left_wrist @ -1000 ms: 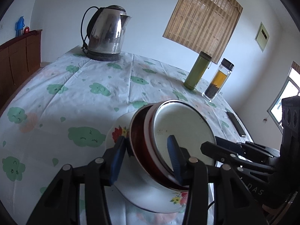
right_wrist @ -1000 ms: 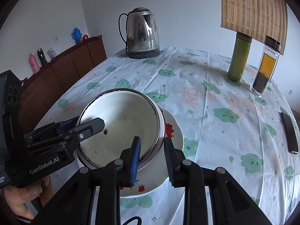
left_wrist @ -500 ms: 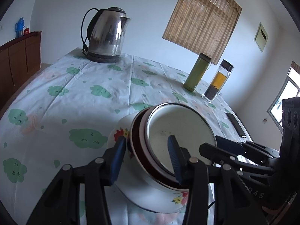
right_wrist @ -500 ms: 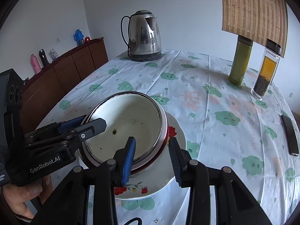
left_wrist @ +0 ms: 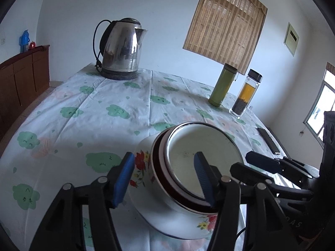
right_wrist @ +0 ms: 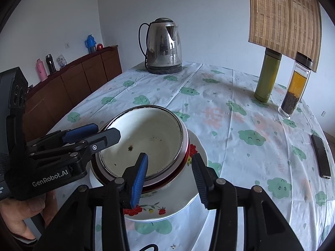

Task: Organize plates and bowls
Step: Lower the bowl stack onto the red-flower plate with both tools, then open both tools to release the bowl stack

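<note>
Your left gripper (left_wrist: 164, 178) and right gripper (right_wrist: 170, 174) both angle downward with jaws opening and pads pressing on nothing, fingers converging from opposite sides, while your left hand (right_wrist: 18, 211) wraps its gripper's handle.

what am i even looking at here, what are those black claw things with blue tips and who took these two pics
These are not robot arms. A person holds one hand-held gripper in each hand, and each gripper carries a fisheye camera looking forward along its own two fingers. So one picture comes from the left gripper and the other from the right gripper; each also shows the other gripper from the side.

On the round table, under a cloud-print cloth, a white enamel bowl sits nested in a red-rimmed bowl, which rests on a flowered plate. Farther back stand a steel kettle, a green flask and a glass tea bottle; a phone lies at the edge.

Both sets of jaws are opening around the bowls' rims, and nothing is held.
</note>
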A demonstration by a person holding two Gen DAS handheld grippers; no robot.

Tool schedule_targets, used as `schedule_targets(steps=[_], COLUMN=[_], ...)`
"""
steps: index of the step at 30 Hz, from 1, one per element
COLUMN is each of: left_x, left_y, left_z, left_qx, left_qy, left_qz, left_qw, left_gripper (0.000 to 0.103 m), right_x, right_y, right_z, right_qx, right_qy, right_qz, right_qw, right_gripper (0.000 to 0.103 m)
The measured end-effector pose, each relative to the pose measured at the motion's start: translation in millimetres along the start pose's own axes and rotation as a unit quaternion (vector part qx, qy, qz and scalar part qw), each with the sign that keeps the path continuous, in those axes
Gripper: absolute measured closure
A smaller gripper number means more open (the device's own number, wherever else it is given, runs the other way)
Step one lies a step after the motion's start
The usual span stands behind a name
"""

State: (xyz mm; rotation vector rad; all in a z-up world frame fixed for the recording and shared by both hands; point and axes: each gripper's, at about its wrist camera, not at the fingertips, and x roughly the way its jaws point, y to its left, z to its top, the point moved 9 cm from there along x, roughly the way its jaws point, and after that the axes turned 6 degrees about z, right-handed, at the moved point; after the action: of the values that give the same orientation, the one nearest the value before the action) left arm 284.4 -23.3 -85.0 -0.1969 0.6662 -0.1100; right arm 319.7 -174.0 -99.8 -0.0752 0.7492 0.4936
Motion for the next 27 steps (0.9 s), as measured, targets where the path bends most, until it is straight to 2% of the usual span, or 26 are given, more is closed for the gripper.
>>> schedule_targets(steps=[5,7,9,12,14,16,20,27], left_x=[-10.5,-14.7,-17.0,-20.3,-23.6,-27.6,-32.5,-28.1], left_y=[2.7,3.7,3.8,1.4,-1.7,-5.7,-12.0,-11.2], left_z=[9.3,13.4,16.3,18.4,20.7,22.0,24.5,22.6], left_qx=[0.006,0.013,0.018,0.023,0.030,0.038,0.053,0.057], left_qy=[-0.032,-0.051,-0.062,-0.072,-0.085,-0.099,-0.116,-0.113], left_qz=[0.013,0.029,0.035,0.034,0.035,0.037,0.041,0.047], left_qw=[0.9994,0.9982,0.9973,0.9965,0.9953,0.9937,0.9910,0.9908], left_gripper=[0.038,0.028,0.025,0.025,0.022,0.010,0.009,0.009], right_x=[-17.4,-23.8,-30.4,-35.9,-38.5,-39.3,-47.2,-52.2], right_y=[2.4,0.4,-3.6,-8.6,-13.5,-17.5,-22.0,-27.0], right_z=[13.1,18.5,22.3,24.2,25.2,25.2,24.9,23.9], right_qx=[-0.016,-0.029,-0.045,-0.054,-0.044,-0.036,-0.029,-0.022], right_qy=[-0.067,-0.103,-0.138,-0.166,-0.175,-0.173,-0.179,-0.190], right_qz=[-0.013,-0.037,-0.068,-0.084,-0.079,-0.075,-0.080,-0.083], right_qw=[0.998,0.994,0.987,0.981,0.980,0.981,0.980,0.978], right_gripper=[0.056,0.051,0.043,0.043,0.042,0.041,0.040,0.039])
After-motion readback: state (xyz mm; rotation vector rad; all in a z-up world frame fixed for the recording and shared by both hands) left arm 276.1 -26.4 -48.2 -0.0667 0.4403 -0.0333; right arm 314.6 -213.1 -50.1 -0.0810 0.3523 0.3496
